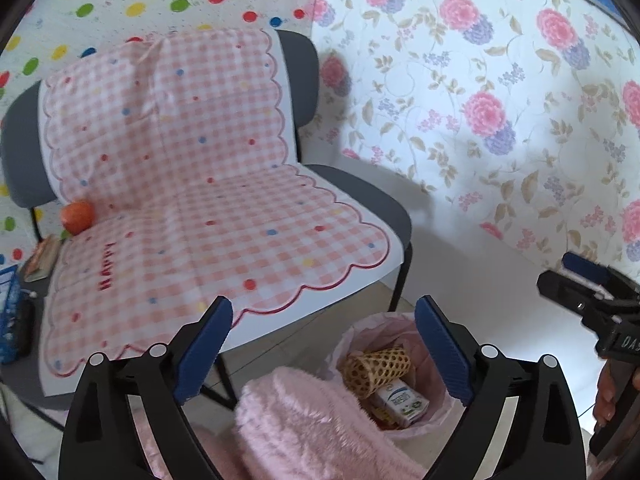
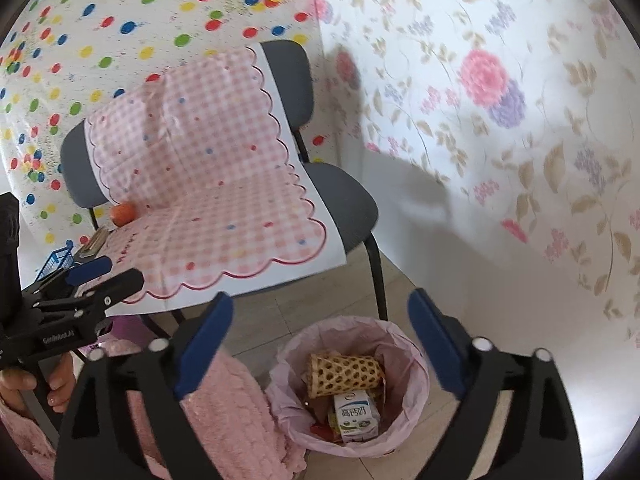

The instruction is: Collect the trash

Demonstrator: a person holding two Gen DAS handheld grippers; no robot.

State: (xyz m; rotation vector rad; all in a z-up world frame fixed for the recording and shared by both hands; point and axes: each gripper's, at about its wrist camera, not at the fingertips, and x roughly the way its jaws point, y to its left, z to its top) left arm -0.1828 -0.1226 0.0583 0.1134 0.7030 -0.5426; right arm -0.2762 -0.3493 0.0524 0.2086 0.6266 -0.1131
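A bin with a pink liner (image 2: 408, 364) stands on the floor in front of a chair; it also shows in the left wrist view (image 1: 360, 330). Inside lie a yellow mesh sleeve (image 2: 344, 374), a white milk carton (image 2: 356, 416) and other scraps. The sleeve (image 1: 376, 368) and carton (image 1: 400, 400) show in the left wrist view too. My left gripper (image 1: 324, 354) is open and empty above the bin's left side. My right gripper (image 2: 320, 352) is open and empty above the bin. An orange fruit (image 1: 77, 216) rests at the back left of the chair seat.
A grey chair (image 1: 360, 200) is covered by a pink checked sheet (image 1: 208, 216). A pink fluffy sleeve or cloth (image 1: 304, 424) lies low between the grippers. A blue basket (image 1: 10, 312) and a book (image 1: 42, 258) sit left of the chair. Floral cloth covers the right wall.
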